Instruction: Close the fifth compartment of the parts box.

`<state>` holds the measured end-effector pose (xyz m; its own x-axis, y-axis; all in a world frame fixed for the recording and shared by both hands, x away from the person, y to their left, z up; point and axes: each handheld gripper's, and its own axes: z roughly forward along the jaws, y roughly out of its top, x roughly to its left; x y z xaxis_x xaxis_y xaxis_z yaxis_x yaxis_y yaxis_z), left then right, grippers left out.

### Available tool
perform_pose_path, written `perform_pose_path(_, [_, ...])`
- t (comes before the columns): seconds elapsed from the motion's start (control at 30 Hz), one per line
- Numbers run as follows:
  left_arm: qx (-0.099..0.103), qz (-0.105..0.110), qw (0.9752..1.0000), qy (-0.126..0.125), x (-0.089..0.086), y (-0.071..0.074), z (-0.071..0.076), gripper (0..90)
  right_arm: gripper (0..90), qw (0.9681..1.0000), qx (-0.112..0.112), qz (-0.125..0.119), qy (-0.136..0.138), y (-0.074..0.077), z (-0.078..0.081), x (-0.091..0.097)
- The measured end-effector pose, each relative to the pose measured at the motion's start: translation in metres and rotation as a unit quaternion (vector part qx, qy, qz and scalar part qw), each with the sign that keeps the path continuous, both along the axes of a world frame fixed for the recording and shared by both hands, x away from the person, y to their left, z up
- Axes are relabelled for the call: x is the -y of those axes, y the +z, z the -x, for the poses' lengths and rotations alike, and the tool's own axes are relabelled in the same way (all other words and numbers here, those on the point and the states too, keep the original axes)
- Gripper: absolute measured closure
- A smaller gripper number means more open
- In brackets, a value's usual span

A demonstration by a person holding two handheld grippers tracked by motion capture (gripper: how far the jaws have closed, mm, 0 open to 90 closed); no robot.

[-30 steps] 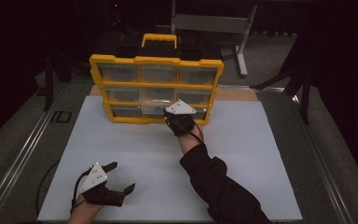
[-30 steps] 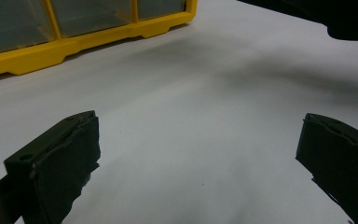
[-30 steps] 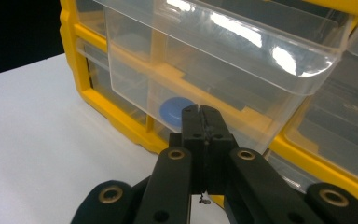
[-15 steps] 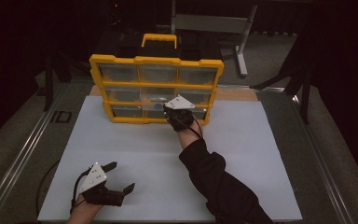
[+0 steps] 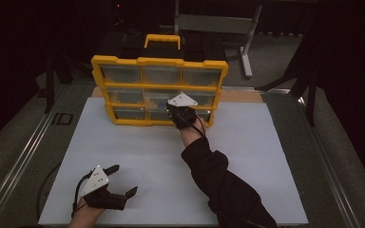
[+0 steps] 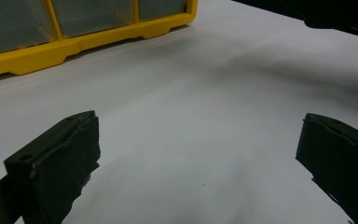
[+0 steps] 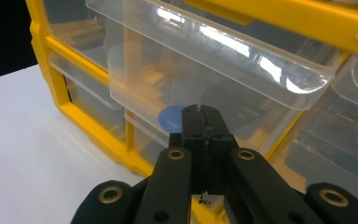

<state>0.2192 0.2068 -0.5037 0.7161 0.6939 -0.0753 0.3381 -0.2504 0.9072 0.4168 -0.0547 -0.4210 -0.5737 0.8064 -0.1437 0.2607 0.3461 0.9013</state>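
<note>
While the yellow drawer organizer [image 5: 159,90] stands upper centre of the high view on the white tabletop [image 5: 266,156], its middle clear drawer [image 7: 205,60] sits pulled out a bit, seen across the upper part of the right gripper view. Contents are hazy through the plastic; a blue round patch [image 7: 171,119] shows through it just behind the jaw tips, what it is can't be told. Other drawers look pushed in. Right arm in a dark sleeve [image 5: 223,185] reaches up from bottom centre to the organizer front. Right gripper [image 7: 199,112] has jaws pressed together, nothing between them, tips right at the pulled-out drawer's front; contact can't be told. Left gripper [image 5: 119,183] sits at lower left, low over the tabletop, well apart from the organizer, jaws spread wide, holding nothing, bare white surface between them.
</note>
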Motion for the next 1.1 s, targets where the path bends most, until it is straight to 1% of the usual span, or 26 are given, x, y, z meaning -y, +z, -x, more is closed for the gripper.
perform_pose_path(0.4, [0.001,0.001,1.0000,-0.001,0.000,0.000,0.000,0.0,90.0,0.9999,0.010,0.003,-0.005,0.003,-0.008,-0.001])
perform_pose_path(0.57, [0.001,0.001,1.0000,-0.001,-0.001,0.000,0.000,0.0,90.0,0.9999,0.009,0.004,-0.006,0.004,-0.010,-0.001])
perform_pose_path(0.77, [0.000,0.001,1.0000,-0.001,-0.001,0.000,0.000,0.0,90.0,1.0000,0.006,0.001,-0.007,0.004,-0.014,-0.001])
perform_pose_path(1.1, [0.000,0.001,1.0000,-0.001,-0.001,0.000,0.000,0.0,90.0,0.9999,0.007,0.009,-0.011,0.004,-0.019,-0.003])
